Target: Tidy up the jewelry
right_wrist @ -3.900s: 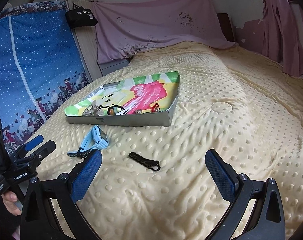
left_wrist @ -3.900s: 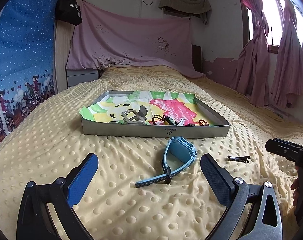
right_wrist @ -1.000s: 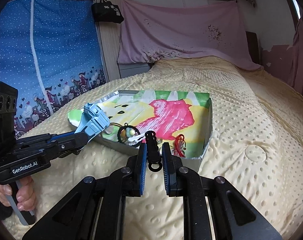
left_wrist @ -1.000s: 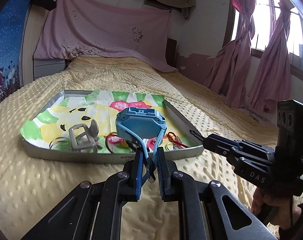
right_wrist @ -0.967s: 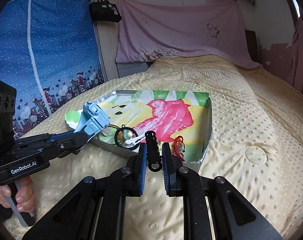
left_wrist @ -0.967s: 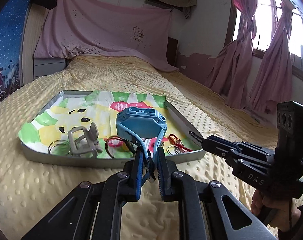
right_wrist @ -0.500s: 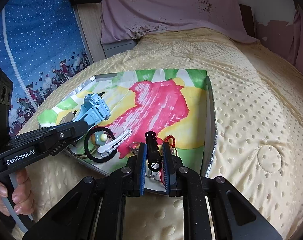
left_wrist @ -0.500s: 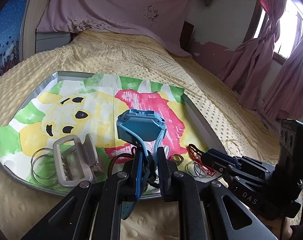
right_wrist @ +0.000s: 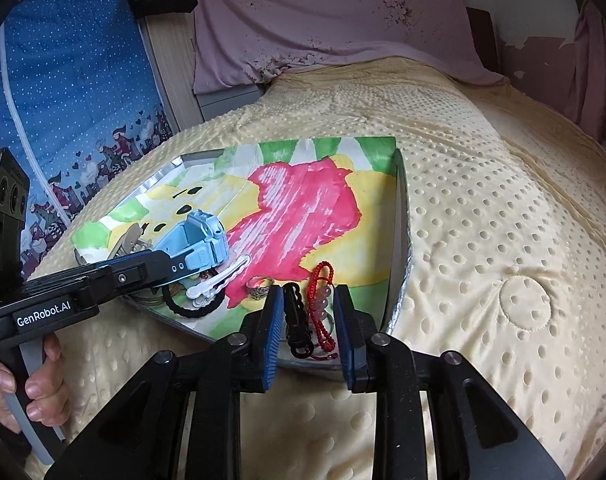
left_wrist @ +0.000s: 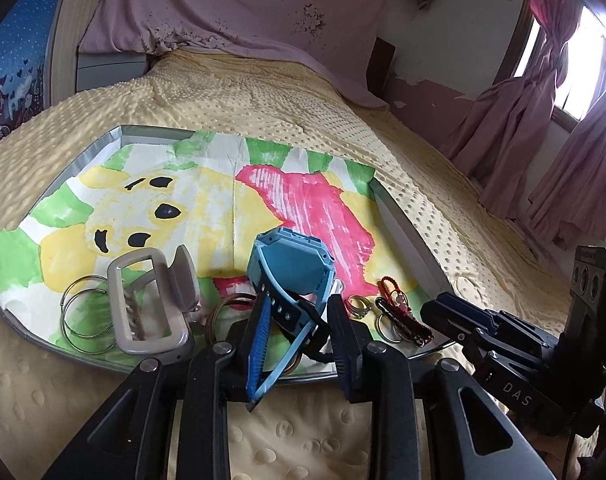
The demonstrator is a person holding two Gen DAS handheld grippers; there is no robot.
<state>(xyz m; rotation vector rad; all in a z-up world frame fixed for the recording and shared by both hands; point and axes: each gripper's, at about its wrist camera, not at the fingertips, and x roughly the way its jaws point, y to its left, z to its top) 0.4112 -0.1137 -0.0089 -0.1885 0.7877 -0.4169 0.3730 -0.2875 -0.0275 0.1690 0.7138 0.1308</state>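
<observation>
Left claw (left_wrist: 299, 336) jaws apart, blue watch (left_wrist: 291, 264) lying loose between them, over tray (left_wrist: 403, 232) near edge; right claw (right_wrist: 309, 326) jaws apart, black bracelet (right_wrist: 297, 320) lying in tray beside red bracelet (right_wrist: 321, 280); tray on bed (right_wrist: 503, 240)

Both fisheye views look forward along their own jaws, low and close over the near edge of the tray (left_wrist: 403, 236), toward the headboard end of the bed (right_wrist: 483, 200). The left wrist view sits left of the right one; each shows the other gripper at its frame edge, and both share the tray.
</observation>
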